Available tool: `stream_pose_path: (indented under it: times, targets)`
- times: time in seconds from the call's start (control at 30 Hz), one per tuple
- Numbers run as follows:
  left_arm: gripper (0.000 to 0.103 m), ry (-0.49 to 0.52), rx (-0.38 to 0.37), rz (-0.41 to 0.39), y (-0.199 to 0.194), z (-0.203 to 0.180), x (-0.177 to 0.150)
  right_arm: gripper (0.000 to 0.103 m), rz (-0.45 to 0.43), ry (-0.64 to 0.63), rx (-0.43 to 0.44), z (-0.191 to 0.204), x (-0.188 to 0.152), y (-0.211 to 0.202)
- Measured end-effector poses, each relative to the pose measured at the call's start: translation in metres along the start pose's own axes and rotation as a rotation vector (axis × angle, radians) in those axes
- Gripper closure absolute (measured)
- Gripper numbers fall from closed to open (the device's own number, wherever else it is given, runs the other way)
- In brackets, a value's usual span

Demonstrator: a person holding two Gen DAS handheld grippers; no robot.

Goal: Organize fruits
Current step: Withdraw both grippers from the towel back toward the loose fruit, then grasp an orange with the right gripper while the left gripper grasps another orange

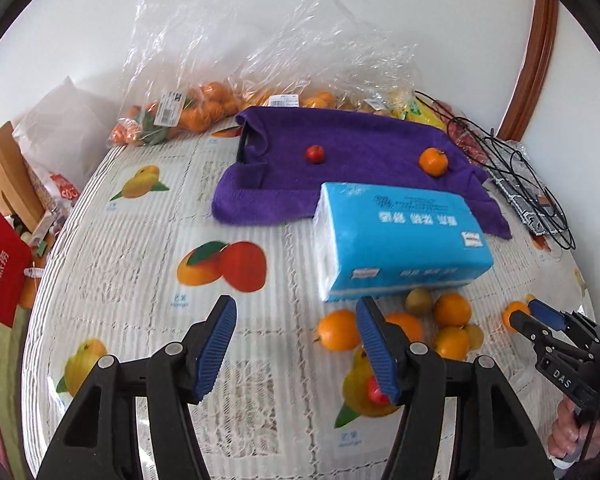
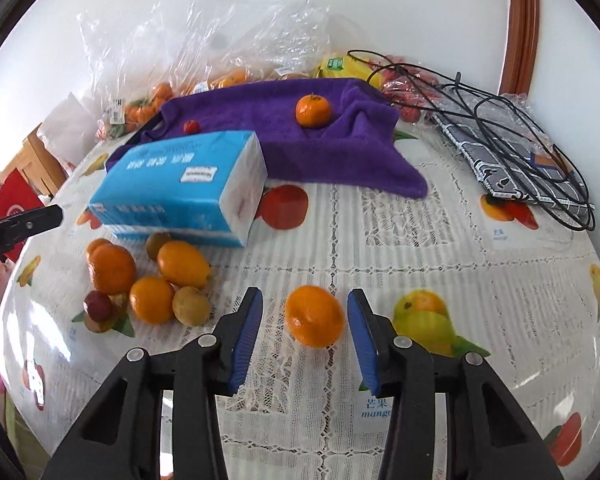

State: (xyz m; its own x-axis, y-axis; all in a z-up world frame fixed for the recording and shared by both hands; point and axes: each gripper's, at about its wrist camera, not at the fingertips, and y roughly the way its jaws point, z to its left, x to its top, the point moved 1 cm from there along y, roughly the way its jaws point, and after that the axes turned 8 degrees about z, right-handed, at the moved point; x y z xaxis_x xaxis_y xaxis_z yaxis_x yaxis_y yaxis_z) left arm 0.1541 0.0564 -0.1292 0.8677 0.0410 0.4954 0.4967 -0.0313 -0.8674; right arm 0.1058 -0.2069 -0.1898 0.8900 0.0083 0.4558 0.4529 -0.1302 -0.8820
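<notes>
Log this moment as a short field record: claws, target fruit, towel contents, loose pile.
left claw: open, empty, above the tablecloth
right claw: open, straddling a lone orange without gripping it
purple towel: holds one tangerine and one small red fruit
loose fruit pile: beside the blue tissue pack
</notes>
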Motion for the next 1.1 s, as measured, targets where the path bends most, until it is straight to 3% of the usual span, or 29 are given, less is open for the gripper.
stream_pose_path:
  times: [0.17, 0.2, 0.33, 0.7, 0.9, 1.1]
  targets:
    - [0.043, -0.02, 0.008, 0.02, 0.004, 0.014, -0.008, 0.064, 0.016, 0.011, 0.004, 0.0, -0.003, 0.012]
    - [0.043, -0.018, 0.004, 0.022, 0.005, 0.015, -0.008, 0.069, 0.011, 0.008, -0.001, 0.002, -0.003, 0.013]
    - [0.043, 0.009, -0.041, 0.03, 0.01, 0.008, -0.009, 0.07, 0.001, 0.004, -0.014, 0.004, -0.004, 0.012]
    - [0.042, 0.059, -0.04, 0.073, 0.039, -0.007, -0.01, 0.07, -0.003, 0.023, -0.008, 0.006, -0.007, 0.005]
    - [0.045, 0.065, -0.11, 0.083, 0.044, -0.01, -0.007, 0.072, -0.021, 0.044, -0.007, 0.004, 0.0, 0.001]
    - [0.048, 0.103, -0.103, 0.092, 0.054, -0.02, -0.007, 0.075, -0.026, 0.052, 0.003, 0.005, 0.006, 0.0]
